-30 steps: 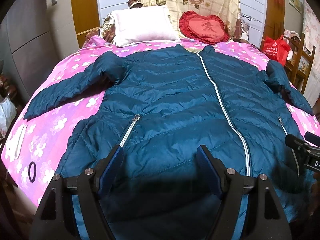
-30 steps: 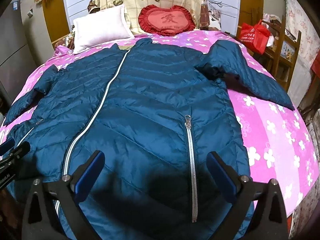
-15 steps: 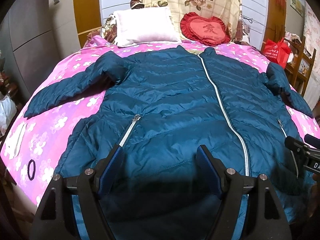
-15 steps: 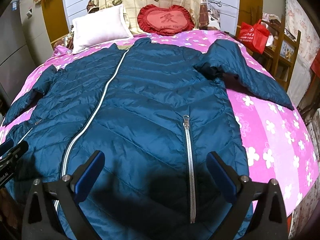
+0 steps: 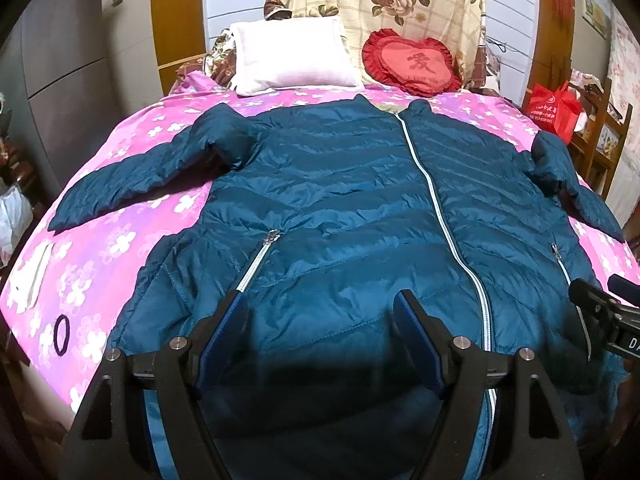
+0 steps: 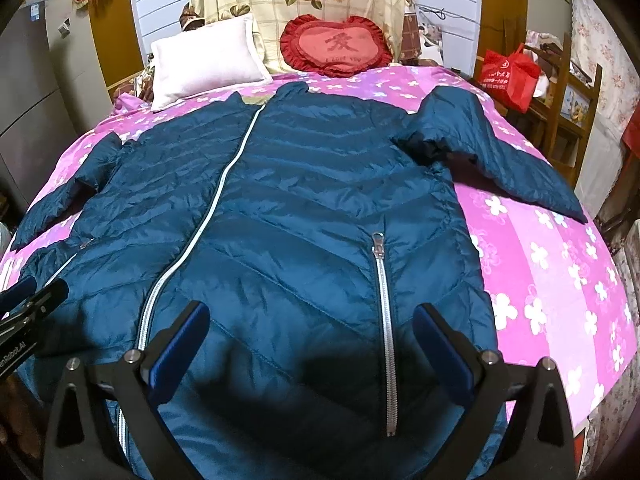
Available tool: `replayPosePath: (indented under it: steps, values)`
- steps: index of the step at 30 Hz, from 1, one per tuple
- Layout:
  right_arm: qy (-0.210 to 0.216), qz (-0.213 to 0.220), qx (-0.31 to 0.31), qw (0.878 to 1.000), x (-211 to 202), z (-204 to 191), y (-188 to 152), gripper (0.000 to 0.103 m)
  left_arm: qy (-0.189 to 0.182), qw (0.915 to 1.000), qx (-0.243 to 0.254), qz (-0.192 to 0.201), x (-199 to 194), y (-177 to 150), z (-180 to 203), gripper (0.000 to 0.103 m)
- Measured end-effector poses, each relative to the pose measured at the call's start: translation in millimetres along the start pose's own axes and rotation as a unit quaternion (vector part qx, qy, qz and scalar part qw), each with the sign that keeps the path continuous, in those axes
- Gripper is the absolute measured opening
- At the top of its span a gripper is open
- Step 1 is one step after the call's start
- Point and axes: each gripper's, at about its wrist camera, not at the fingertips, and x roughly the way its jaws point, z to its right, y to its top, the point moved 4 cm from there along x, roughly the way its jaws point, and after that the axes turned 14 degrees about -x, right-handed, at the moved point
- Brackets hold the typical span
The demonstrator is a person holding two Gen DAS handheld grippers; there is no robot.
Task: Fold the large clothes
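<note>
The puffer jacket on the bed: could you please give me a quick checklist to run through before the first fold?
1. Puffer jacket lies flat, front up: ok.
2. Main zipper closed along its visible length: ok.
3. Both sleeves spread clear of the body, left sleeve and right sleeve: ok.
4. Left gripper open and empty above the hem: ok.
5. Right gripper open and empty above the hem: ok.
6. Hem edge lying straight: cannot tell, hidden under the grippers.
7. Hair tie clear of the jacket: ok.
</note>
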Motion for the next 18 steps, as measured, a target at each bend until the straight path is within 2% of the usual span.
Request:
replayPosePath:
  steps: [18]
  values:
    - [-0.004,-0.003,-0.002,1.0,0.6,-7.0,-0.5,0.103,-0.005,1.0,0.007,-0.006,1.4,-6.9,4.9,0.054]
